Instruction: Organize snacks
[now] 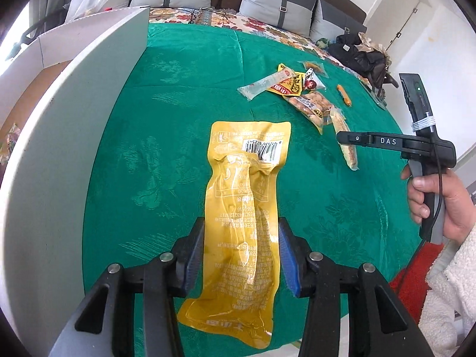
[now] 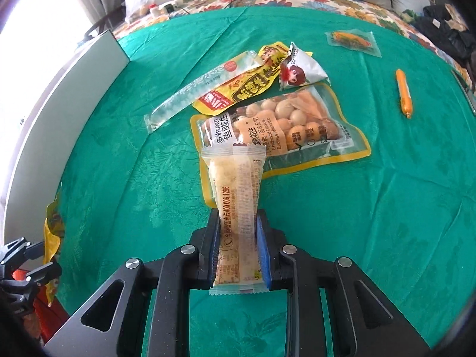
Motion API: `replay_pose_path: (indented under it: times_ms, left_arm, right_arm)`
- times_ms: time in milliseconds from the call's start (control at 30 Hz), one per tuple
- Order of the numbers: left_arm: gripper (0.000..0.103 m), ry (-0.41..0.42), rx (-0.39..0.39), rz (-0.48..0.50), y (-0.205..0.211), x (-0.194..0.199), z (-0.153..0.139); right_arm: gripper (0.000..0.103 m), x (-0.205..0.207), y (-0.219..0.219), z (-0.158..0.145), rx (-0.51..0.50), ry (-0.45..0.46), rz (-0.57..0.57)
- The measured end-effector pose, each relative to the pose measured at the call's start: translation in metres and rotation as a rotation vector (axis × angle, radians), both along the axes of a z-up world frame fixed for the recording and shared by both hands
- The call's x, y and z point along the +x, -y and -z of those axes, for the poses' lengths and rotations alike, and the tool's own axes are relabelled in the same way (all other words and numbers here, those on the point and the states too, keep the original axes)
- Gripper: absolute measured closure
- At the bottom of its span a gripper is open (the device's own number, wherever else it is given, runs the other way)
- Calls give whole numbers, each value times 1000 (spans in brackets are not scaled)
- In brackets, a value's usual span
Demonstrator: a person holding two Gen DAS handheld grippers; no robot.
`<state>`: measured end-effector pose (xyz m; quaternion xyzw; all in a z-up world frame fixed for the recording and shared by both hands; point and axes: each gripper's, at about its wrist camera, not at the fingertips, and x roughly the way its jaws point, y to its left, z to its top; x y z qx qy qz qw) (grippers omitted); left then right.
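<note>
You are clamping a yellow vacuum pouch (image 1: 244,226) in the left gripper (image 1: 241,255) and a pale snack bar (image 2: 238,223) in the right gripper (image 2: 238,253), above the green tablecloth (image 2: 386,193). Several snacks, including the peanut bag (image 2: 282,131) and orange sausage (image 2: 404,92), are still lying mid-cloth; the white box (image 1: 74,113) waits at the left edge.

Yellow vacuum pouch (image 1: 241,223) and pale wafer bar (image 2: 238,220), each gripper-clamped above green cloth.

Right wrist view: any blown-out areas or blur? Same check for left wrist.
Right wrist view: window at upper left blown out white; cream snack bar in the right tongs is sharp, print legible. Left wrist view: strong fisheye bend on the white box wall; glare streaks on the yellow pouch; barcode readable.
</note>
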<state>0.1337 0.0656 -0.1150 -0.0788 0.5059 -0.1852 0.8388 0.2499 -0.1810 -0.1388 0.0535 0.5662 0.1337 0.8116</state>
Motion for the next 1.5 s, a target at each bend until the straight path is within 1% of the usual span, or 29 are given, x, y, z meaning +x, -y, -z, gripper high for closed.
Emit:
replay_pose_path:
  times_ms: [100,200,267,300,367,433,500,567,600,633,667,700,733,800,833,867,967,1033,1100,1133,1200,1233,1267,1367,1433,1500]
  left_arm:
    - [58,0,-82,-11,-3,-12,-10]
    - [58,10,-181,-28,-14,-18,-33]
    - [57,40,-226,-50,-30,-19,-56]
    - [57,63,-235,-67,-41,-20,-69]
    - [57,110,-226,-110,-69,-21,-93]
    - [57,142,-193,-168,-104,-20,-111]
    - [57,164,-126,-237,-138,-19,-119]
    - [57,160,-50,-315,-173,-17,-117]
    - [56,149,-8,-351,-190,-16,-111]
    - [55,133,49,-392,-203,-16,-105]
    - [52,120,108,-427,-214,-16,-100]
    - [45,113,154,-457,-225,-20,-93]
    - [35,111,179,-483,-235,-26,-87]
    - [24,117,190,-525,-247,-36,-76]
    - [23,123,181,-539,-250,-42,-73]
    - [23,125,165,-549,-252,-47,-70]
    - [23,129,97,-542,-241,-53,-67]
    - [23,154,72,-502,-219,-50,-72]
    - [21,190,65,-444,-185,-46,-87]
    - [17,206,63,-409,-169,-42,-90]
    - [12,230,54,-329,-132,-34,-95]
    - [9,234,50,-287,-112,-27,-94]
    - [8,228,50,-243,-92,-19,-92]
    - [8,196,80,-138,-33,6,-72]
    - [8,184,106,-102,0,23,-53]
    - [8,153,137,-92,23,41,-31]
  right_arm:
    - [79,-19,16,-18,40,9,45]
    - [79,-31,11,-47,107,27,51]
    - [79,-30,-15,-75,177,58,15]
    - [79,-28,-33,-90,217,74,-15]
    - [79,-26,-76,-122,307,110,-87]
    - [79,-28,-124,-150,393,135,-168]
    - [79,-28,-176,-172,474,136,-243]
    - [79,-27,-226,-184,530,116,-305]
    - [77,-29,-250,-187,539,114,-332]
    - [72,-30,-270,-188,529,117,-348]
    - [63,-29,-286,-184,517,109,-359]
    - [39,-29,-296,-180,507,98,-361]
    - [33,-31,-300,-175,500,96,-353]
    - [34,-37,-289,-163,492,102,-336]
    - [34,-39,-279,-155,474,109,-328]
    - [34,-40,-266,-146,435,122,-318]
    - [33,-48,-213,-109,269,169,-281]
    - [33,-53,-168,-74,108,189,-238]
    - [33,-58,-116,-41,-44,193,-181]
    - [33,-62,-91,-29,-104,198,-150]
    - [33,-71,-41,-13,-190,206,-77]
    - [33,-75,-18,-7,-213,208,-39]
    - [33,-77,4,-3,-233,215,1]
    - [33,-80,52,6,-287,241,103]
    - [33,-79,76,12,-311,248,156]
    - [32,-77,92,17,-322,239,195]
